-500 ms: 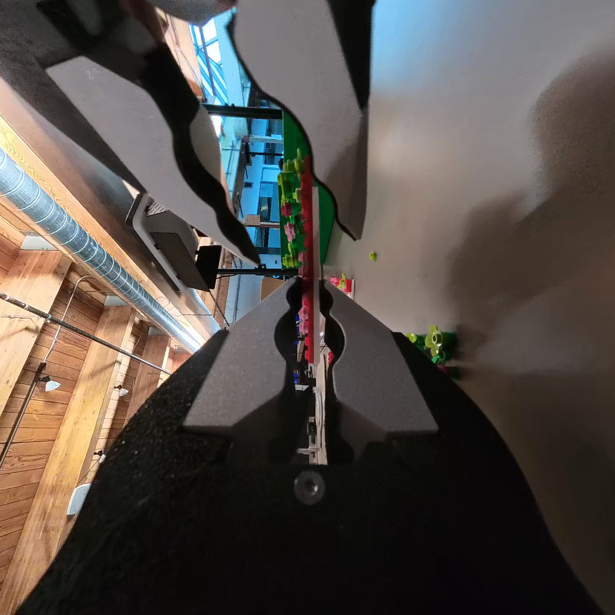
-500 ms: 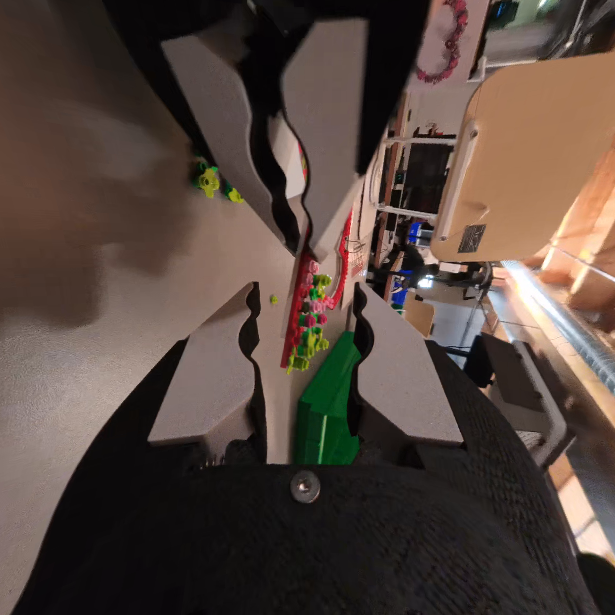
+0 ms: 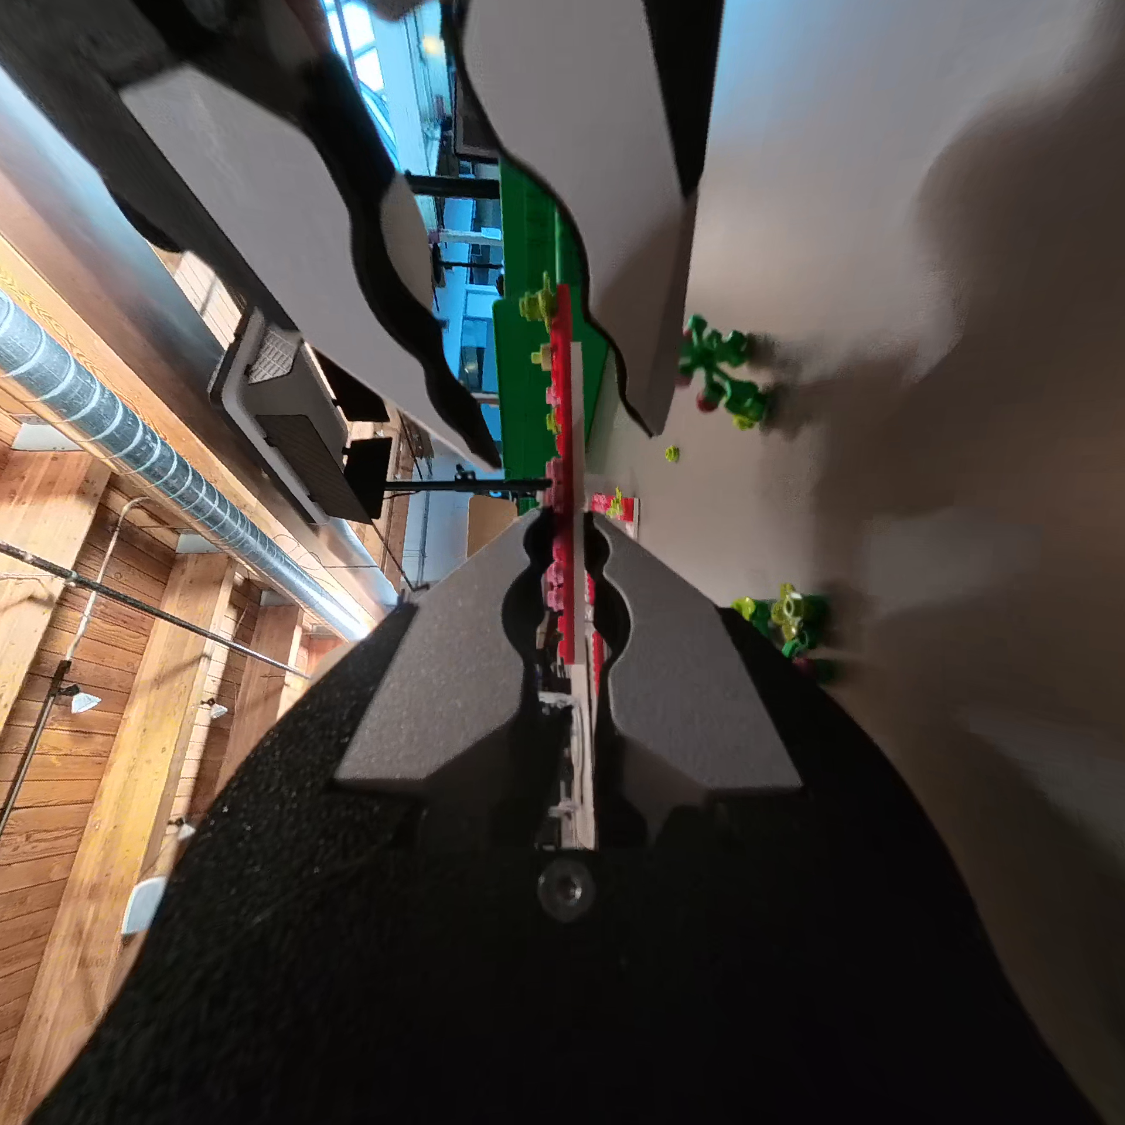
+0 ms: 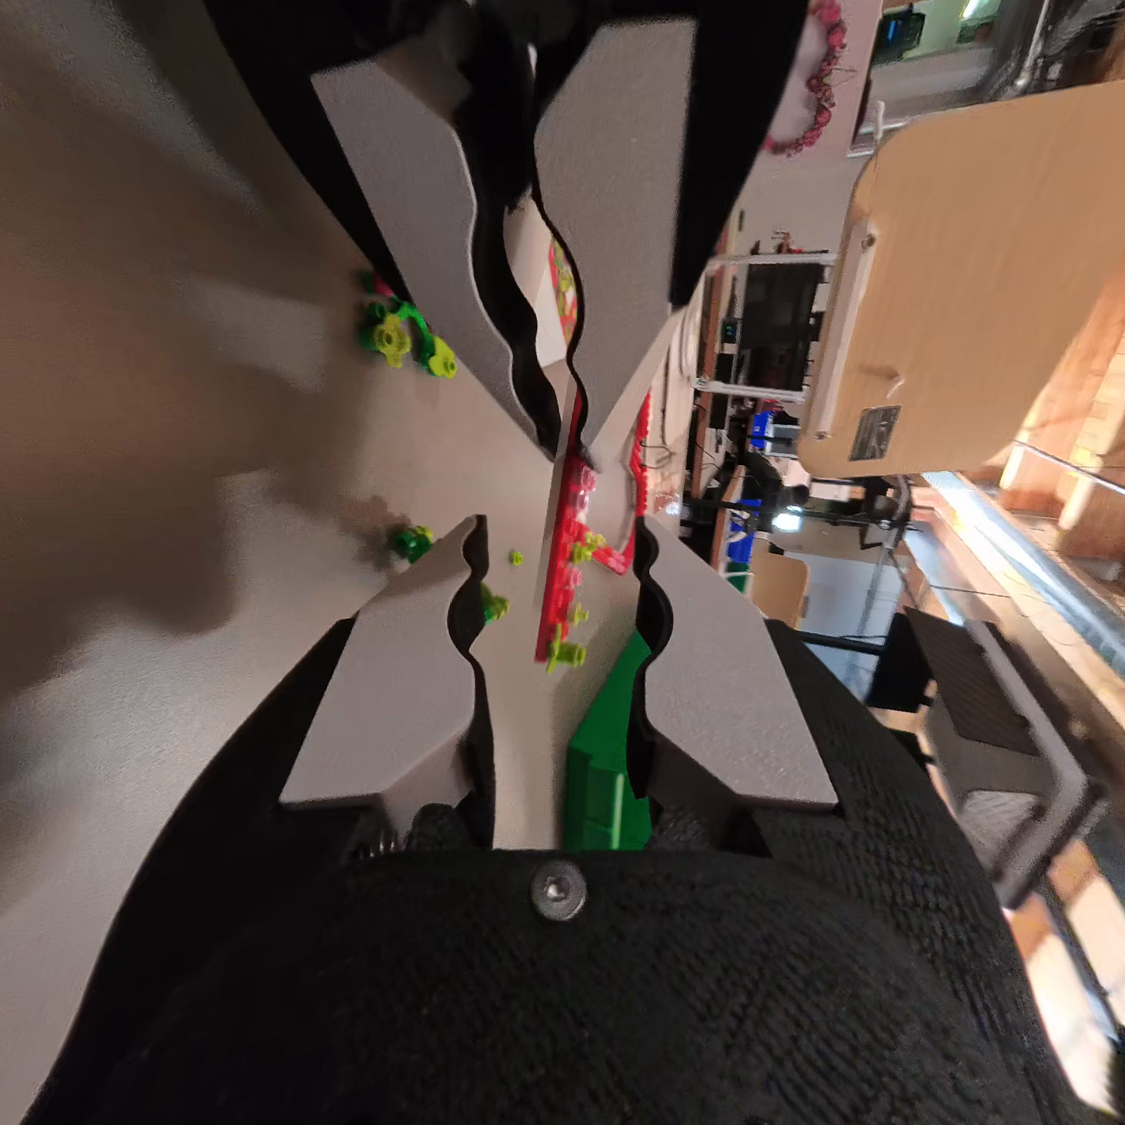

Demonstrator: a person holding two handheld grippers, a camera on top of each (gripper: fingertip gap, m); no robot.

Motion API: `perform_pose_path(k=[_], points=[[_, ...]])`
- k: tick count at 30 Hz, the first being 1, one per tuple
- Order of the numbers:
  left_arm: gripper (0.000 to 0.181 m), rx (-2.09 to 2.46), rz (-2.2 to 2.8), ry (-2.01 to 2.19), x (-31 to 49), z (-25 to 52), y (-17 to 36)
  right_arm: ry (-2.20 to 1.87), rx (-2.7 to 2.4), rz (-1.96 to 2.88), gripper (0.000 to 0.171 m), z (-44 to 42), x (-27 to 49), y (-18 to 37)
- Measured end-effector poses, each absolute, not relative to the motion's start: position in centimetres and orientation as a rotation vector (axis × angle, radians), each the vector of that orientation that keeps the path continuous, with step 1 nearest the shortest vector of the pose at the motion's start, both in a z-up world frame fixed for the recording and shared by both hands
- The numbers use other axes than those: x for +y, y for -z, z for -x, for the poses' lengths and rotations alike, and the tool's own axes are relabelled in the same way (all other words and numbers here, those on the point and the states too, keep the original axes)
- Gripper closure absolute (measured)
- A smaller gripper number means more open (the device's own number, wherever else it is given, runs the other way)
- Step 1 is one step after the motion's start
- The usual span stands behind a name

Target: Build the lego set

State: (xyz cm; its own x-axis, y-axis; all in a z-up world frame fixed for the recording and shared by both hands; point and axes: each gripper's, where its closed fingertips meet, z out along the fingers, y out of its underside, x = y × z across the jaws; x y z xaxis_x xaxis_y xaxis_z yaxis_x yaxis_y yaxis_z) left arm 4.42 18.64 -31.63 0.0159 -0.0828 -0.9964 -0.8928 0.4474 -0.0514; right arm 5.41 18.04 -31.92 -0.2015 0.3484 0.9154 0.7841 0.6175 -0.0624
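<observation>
The left gripper [image 3: 563, 523] pinches the red lego strip [image 3: 565, 426] edge-on between nearly closed fingers, while the right gripper [image 4: 560, 523], fingers spread, has the green baseplate [image 4: 602, 761] at 5 o'clock between them, loose pieces [image 4: 408, 335] on the worktop [image 4: 152, 669] at 10 o'clock
</observation>
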Motion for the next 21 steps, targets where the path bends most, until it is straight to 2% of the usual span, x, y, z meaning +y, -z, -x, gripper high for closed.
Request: perform_pose_path(k=[6,9,14,18,21], points=[[0.175,1.419,1.009,-0.82,19.7,-3.1,32.2,0.185,-1.65,1.135,0.123,-7.9,18.4,30.2],[0.175,1.414,1.019,-0.823,19.8,-2.8,32.2,-0.072,-1.571,1.325,0.135,-9.5,18.4,30.2],[0.175,1.414,1.029,-0.828,19.9,-2.6,32.3,-0.429,-1.643,1.789,0.141,-11.2,15.5,35.2],[0.175,1.41,1.034,-0.827,20.0,-2.5,32.3,-0.445,-1.7,1.882,0.143,-11.8,14.1,37.8],[0.175,1.401,1.038,-0.832,20.1,-2.2,32.1,-0.567,-1.67,1.852,0.14,-10.3,13.3,37.6]])
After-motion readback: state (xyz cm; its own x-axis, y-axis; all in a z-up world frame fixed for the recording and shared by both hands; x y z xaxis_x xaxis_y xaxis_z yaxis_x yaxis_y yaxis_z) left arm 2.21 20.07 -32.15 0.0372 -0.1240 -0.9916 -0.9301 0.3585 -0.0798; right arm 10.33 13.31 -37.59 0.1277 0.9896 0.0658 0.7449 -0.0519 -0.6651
